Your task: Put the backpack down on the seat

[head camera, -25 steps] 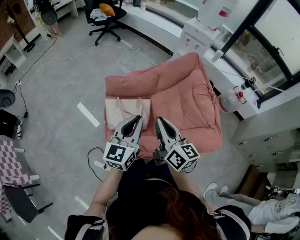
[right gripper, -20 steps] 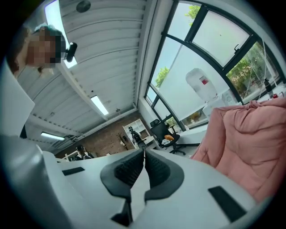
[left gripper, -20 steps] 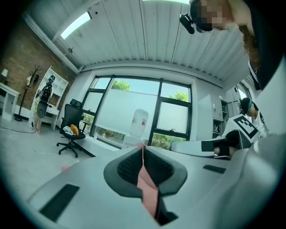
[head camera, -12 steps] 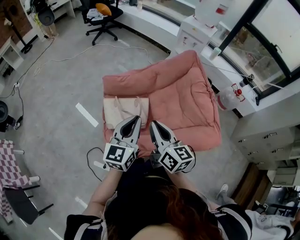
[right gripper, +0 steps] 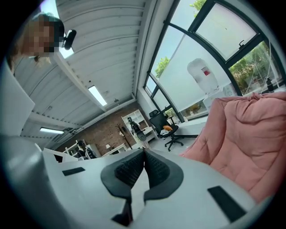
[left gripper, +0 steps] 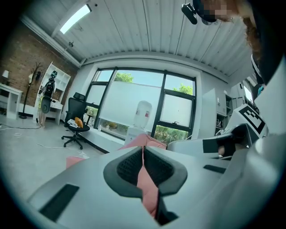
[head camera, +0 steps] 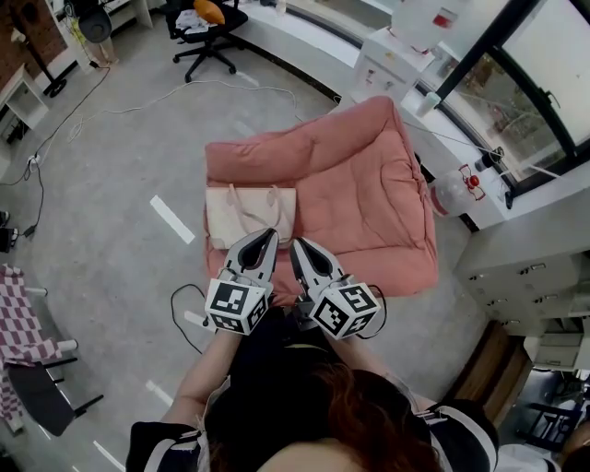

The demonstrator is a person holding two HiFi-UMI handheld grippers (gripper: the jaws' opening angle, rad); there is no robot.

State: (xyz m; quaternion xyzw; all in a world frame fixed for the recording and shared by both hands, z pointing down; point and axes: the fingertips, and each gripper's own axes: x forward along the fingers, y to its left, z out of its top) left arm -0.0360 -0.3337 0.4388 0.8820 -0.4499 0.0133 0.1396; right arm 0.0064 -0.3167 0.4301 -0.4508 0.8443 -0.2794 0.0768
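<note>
A beige backpack (head camera: 251, 214) with two thin straps lies flat on the left end of the pink cushioned seat (head camera: 359, 184). Both grippers hover just in front of the seat's near edge, side by side and almost touching, pointing at the backpack. The left gripper (head camera: 265, 236) is shut and holds nothing; in the left gripper view its pads (left gripper: 143, 147) meet, with pink seat showing behind them. The right gripper (head camera: 299, 246) is also shut and empty, its pads (right gripper: 144, 151) pressed together. The pink seat (right gripper: 250, 129) fills the right of the right gripper view.
A black office chair (head camera: 207, 32) stands far back on the grey floor. A water dispenser (head camera: 419, 23) and a large water bottle (head camera: 456, 194) sit by the windows. A black cable (head camera: 184, 313) loops by the person's feet, and grey cabinets (head camera: 525, 277) stand at the right.
The right gripper has shifted left and slightly down, closing up beside the left gripper. The backpack has stayed where it lies on the seat.
</note>
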